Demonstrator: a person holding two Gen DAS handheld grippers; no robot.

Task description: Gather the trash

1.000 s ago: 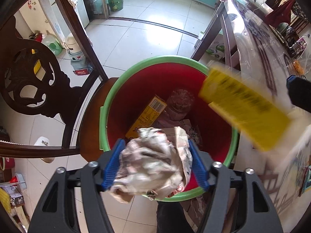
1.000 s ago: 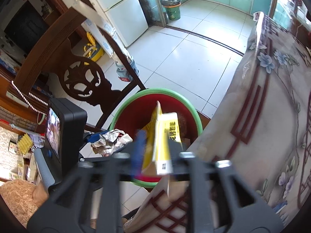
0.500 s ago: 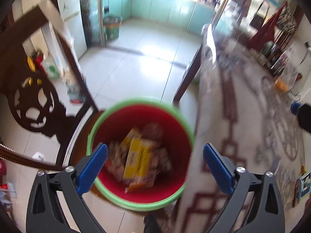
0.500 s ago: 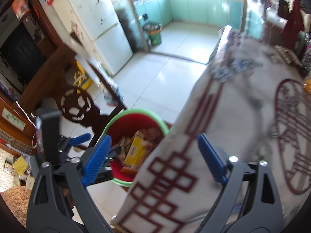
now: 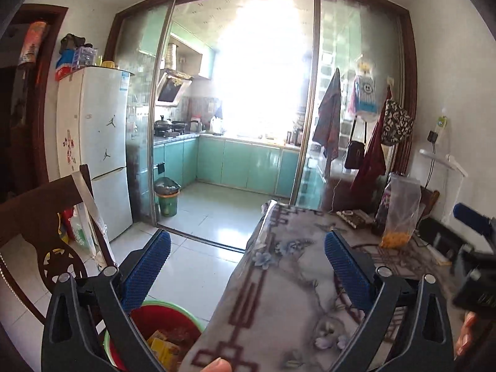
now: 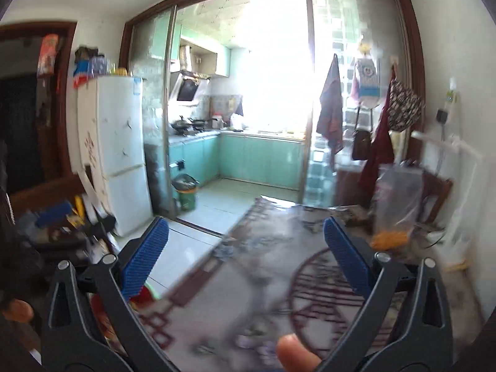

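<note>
2 wrist views level over the table, both facing the kitchen.

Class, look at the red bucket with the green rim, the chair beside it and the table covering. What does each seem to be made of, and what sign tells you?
Red bucket: probably plastic; smooth, evenly coloured wall and moulded green rim.
Chair: dark varnished wood; carved openwork back.
Table covering: looks like printed cloth, perhaps under clear film; it drapes over the edge and shows glare.

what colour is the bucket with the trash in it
Red inside with a green rim, clearest in the left wrist view.
</note>
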